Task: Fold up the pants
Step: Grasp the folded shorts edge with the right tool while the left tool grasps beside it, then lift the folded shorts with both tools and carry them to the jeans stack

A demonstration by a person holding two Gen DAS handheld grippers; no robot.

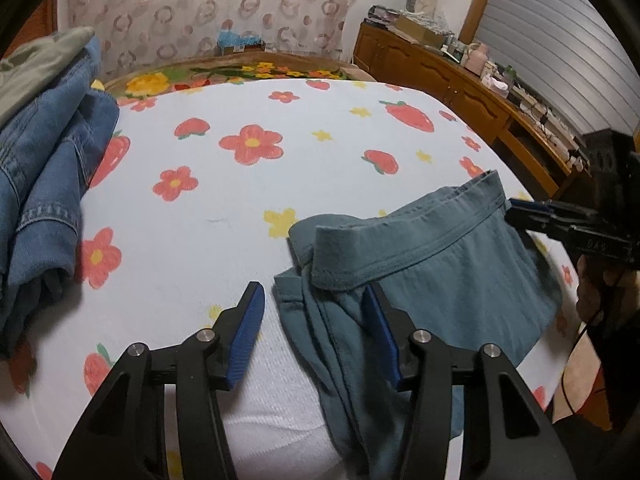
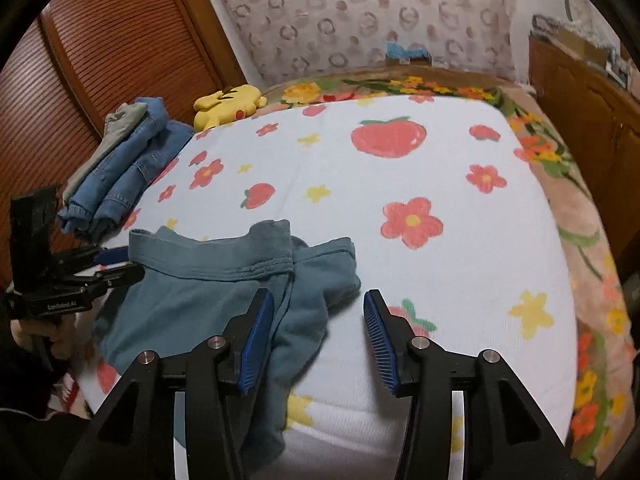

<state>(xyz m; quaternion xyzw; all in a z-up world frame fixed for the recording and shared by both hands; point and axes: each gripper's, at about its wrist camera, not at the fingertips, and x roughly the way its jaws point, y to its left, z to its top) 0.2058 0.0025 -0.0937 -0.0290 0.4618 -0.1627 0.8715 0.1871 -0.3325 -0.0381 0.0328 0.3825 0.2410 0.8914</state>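
Teal pants (image 1: 440, 272) lie crumpled on the bed, waistband up and partly folded over. My left gripper (image 1: 313, 292) stands open at their left edge: a fold of the fabric lies between its blue pads, and neither pad presses on it. My right gripper (image 2: 318, 296) is open too, its left pad over the pants (image 2: 200, 292) and its right pad above bare sheet. Each gripper shows in the other's view: the right gripper (image 1: 514, 205) at the waistband's right end, the left gripper (image 2: 132, 262) at the waistband's left corner.
The bed carries a white sheet (image 1: 280, 184) printed with strawberries and flowers. Folded jeans (image 1: 48, 168) (image 2: 120, 168) are stacked at its left side, with a yellow plush toy (image 2: 228, 104) behind. A wooden cabinet (image 1: 460, 76) runs along the right and a louvred door (image 2: 120, 40) stands at the left.
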